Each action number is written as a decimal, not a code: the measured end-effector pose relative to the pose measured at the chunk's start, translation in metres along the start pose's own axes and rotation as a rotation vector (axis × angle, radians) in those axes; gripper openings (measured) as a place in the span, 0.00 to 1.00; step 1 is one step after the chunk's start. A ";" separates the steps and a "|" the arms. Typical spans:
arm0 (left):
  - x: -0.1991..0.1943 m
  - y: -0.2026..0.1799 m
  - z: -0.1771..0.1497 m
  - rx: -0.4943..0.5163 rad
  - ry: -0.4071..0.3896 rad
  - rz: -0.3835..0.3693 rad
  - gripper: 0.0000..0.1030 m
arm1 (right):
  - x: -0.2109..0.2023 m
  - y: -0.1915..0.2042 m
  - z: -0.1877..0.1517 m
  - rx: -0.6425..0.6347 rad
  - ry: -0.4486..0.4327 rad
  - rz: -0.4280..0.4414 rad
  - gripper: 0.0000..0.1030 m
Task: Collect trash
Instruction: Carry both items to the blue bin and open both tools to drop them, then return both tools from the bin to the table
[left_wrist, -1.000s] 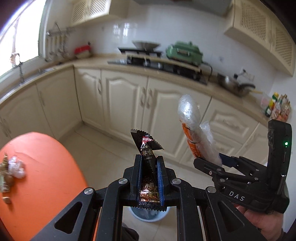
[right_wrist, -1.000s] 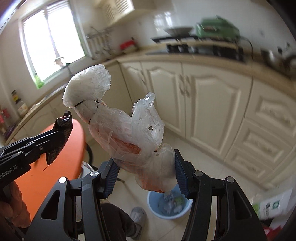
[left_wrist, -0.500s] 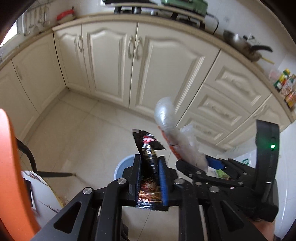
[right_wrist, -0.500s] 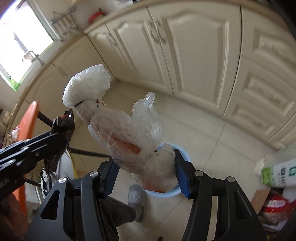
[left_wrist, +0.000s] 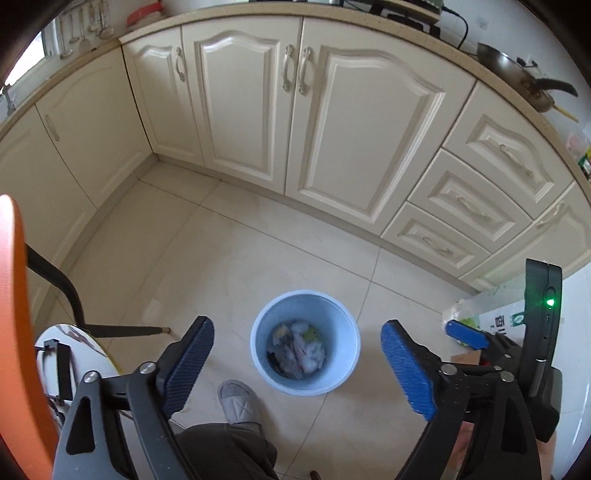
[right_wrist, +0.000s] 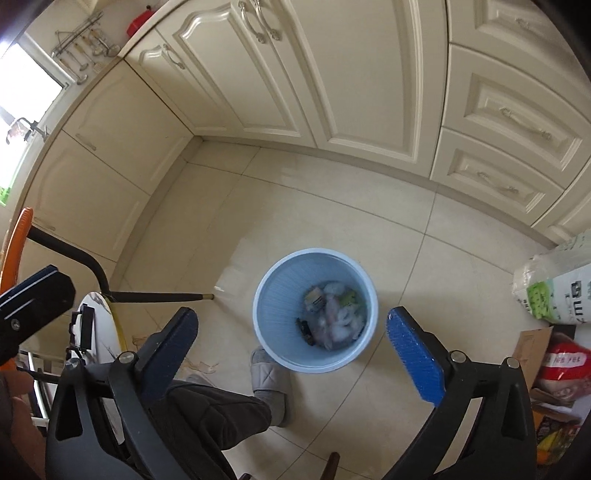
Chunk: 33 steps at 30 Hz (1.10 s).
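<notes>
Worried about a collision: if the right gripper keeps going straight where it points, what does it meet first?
Most likely the light blue trash bin, open below the right gripper, then the trash inside; depth is unclear.

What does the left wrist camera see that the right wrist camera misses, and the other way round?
Only the left wrist view shows the wok on the counter and the right tool from the side. Only the right wrist view shows the window, the hanging utensils and the red package. Both show the blue bin with trash inside, open blue-padded fingers, a grey slipper and cream cabinets.
</notes>
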<state>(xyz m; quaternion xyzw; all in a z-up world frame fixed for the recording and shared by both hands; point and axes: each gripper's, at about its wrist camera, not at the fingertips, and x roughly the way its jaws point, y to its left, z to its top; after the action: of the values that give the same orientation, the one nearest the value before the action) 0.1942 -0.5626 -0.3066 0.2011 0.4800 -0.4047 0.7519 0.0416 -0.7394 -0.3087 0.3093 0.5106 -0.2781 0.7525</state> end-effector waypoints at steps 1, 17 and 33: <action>-0.006 0.001 -0.002 -0.001 -0.013 0.008 0.92 | -0.002 0.001 0.002 -0.004 -0.006 -0.007 1.00; -0.153 0.028 -0.061 -0.059 -0.233 0.011 0.96 | -0.094 0.057 0.017 -0.089 -0.188 -0.023 1.00; -0.343 0.101 -0.195 -0.187 -0.527 0.112 0.99 | -0.199 0.190 -0.002 -0.314 -0.386 0.089 1.00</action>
<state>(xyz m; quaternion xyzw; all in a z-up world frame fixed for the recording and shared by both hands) 0.0932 -0.2259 -0.1017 0.0450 0.2915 -0.3551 0.8871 0.1152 -0.5931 -0.0874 0.1519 0.3802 -0.2157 0.8865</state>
